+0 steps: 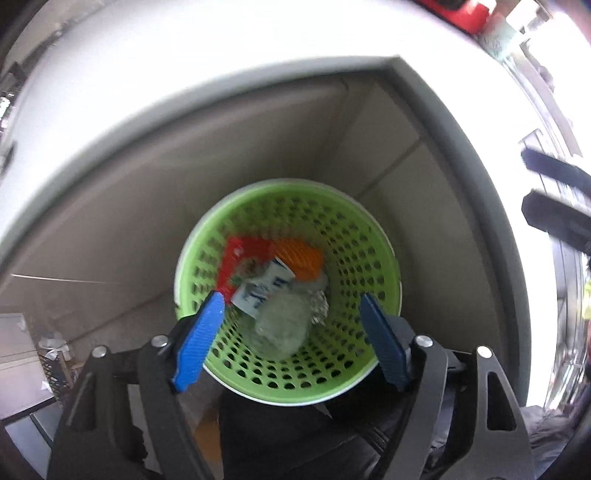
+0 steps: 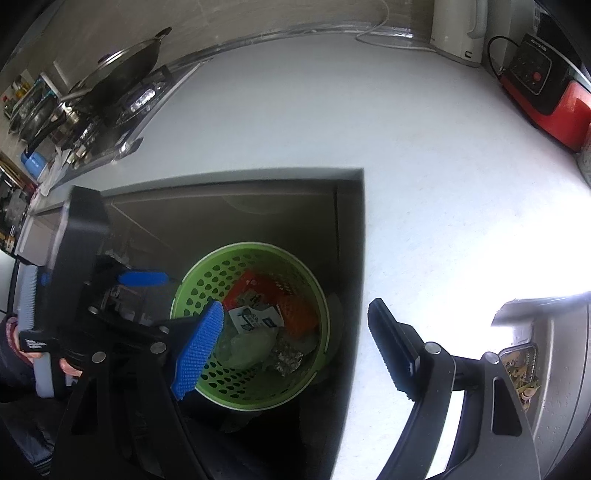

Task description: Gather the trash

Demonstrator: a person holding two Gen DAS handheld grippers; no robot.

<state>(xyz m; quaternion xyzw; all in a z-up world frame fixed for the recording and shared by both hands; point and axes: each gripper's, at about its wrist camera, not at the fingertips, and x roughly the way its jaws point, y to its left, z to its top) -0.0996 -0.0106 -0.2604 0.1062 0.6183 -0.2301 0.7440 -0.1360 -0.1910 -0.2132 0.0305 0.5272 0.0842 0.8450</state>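
Note:
A green perforated trash basket (image 1: 373, 254) stands on the floor below a cut-out in the white counter; it also shows in the right wrist view (image 2: 207, 273). Inside lie a red wrapper (image 1: 240, 258), an orange piece (image 1: 301, 260), a white-and-blue packet (image 1: 266, 291), a clear crumpled plastic bag (image 1: 282, 326) and a foil ball (image 1: 319, 306). My left gripper (image 1: 291, 339) hangs open and empty above the basket. My right gripper (image 2: 295, 347) is open and empty, above the basket's right side, with its right finger over the counter. The left gripper (image 2: 144, 277) shows at the left in the right wrist view.
The white counter (image 2: 424, 155) surrounds the cut-out. A stove with a lidded pan (image 2: 122, 70) is at the back left, a white kettle (image 2: 458, 26) and a red-and-black appliance (image 2: 546, 92) at the back right. A sink strainer with scraps (image 2: 524, 369) lies at the right.

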